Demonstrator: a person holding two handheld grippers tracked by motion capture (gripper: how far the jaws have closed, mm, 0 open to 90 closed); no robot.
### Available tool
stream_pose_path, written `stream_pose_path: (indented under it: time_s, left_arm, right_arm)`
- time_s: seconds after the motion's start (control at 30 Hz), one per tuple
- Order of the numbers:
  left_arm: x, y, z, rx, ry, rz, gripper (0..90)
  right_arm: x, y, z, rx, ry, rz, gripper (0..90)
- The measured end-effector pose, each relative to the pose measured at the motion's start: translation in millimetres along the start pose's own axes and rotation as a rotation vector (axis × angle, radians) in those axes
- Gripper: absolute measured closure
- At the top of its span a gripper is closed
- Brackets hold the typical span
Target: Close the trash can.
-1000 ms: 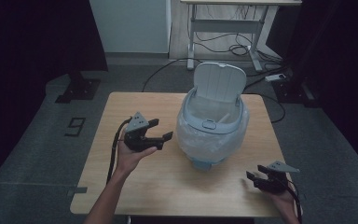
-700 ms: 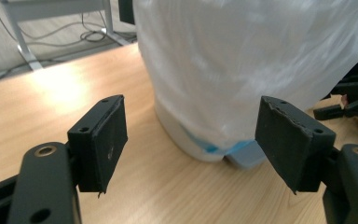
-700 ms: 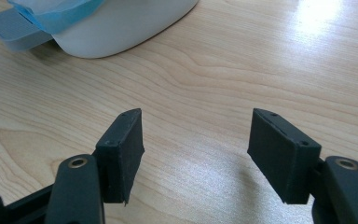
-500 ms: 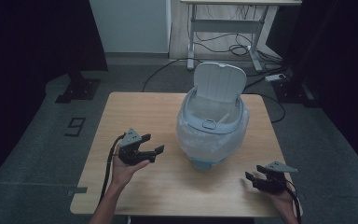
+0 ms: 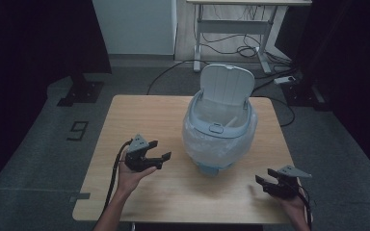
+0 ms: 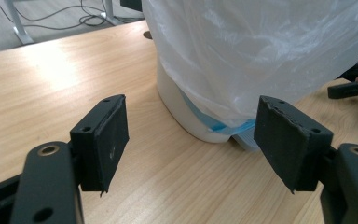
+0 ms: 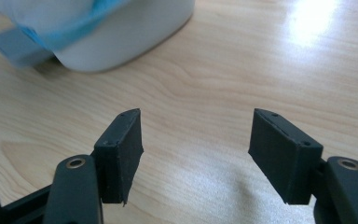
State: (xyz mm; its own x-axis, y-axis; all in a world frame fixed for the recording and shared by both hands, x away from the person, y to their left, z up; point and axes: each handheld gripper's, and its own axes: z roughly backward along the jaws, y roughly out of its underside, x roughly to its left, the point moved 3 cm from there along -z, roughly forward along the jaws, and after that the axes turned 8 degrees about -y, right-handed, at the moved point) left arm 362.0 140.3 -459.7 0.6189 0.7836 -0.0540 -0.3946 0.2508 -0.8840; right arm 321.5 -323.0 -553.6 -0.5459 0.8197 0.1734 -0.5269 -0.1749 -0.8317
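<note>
Lined bin at mid-table, both grippers empty and gaping beside it.

The small white bin stands upright a little right of the table's centre, its flip lid raised at the far side and a clear plastic liner bag draped over its rim and down its walls. The left gripper hovers just beside the bin's left flank, jaws wide apart and holding nothing, aimed straight at the hanging bag and the bin's base. The right gripper sits near the front right corner of the table, farther from the bin, jaws equally wide and empty, pointed toward the base of the bin. I judge the left one the nearer tool: the bag lies directly ahead of it, across only a short gap.
</note>
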Motion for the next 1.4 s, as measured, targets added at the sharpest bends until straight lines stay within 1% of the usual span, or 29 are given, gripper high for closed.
stream_pose_path:
  time_s: [0.07,0.2,0.23,0.33,0.37,0.47,0.67,0.73,0.87,1.07,1.2,1.4]
  left_arm:
    - [-1.6,2.9,-1.5,0.007,0.005,-0.001,25.9]
    - [-2.9,6.8,-5.1,0.018,0.010,-0.003,25.9]
    - [-3.3,7.8,-6.1,0.023,0.012,-0.007,25.9]
    - [-3.2,9.7,-7.0,0.028,0.019,-0.005,25.9]
    - [-2.8,10.3,-6.9,0.029,0.020,-0.004,25.9]
    - [-1.5,11.8,-6.2,0.030,0.022,-0.003,25.9]
    - [-0.4,13.4,-4.6,0.032,0.023,0.001,25.9]
    - [-0.3,13.7,-4.2,0.032,0.024,0.003,25.9]
    - [1.0,14.3,-4.5,0.038,0.026,0.002,25.9]
    - [3.4,16.4,-6.2,0.051,0.033,0.005,25.9]
    - [4.5,17.0,-6.4,0.057,0.038,0.006,25.8]
    - [6.3,18.3,-6.7,0.064,0.043,0.010,25.8]
  right_arm:
    - [1.0,-4.3,3.0,-0.013,-0.002,-0.003,34.0]
    - [4.3,-16.4,10.7,-0.051,-0.005,0.014,34.0]
    - [4.6,-19.8,12.4,-0.063,-0.006,0.012,34.0]
    - [4.8,-30.8,17.5,-0.098,-0.028,-0.015,34.0]
    - [4.6,-34.6,19.1,-0.108,-0.027,-0.018,33.9]
    - [4.1,-45.7,23.4,-0.122,-0.034,-0.023,33.3]
    - [5.8,-76.0,36.6,-0.169,-0.056,-0.021,33.2]
    - [6.9,-85.3,39.5,-0.182,-0.071,-0.021,33.3]
    - [7.7,-101.1,42.5,-0.183,-0.086,-0.007,33.3]
    - [6.3,-123.4,49.3,-0.203,-0.103,-0.013,33.3]
    - [6.6,-141.9,53.9,-0.215,-0.118,-0.009,33.3]
    - [12.2,-169.6,56.5,-0.218,-0.133,0.015,32.1]
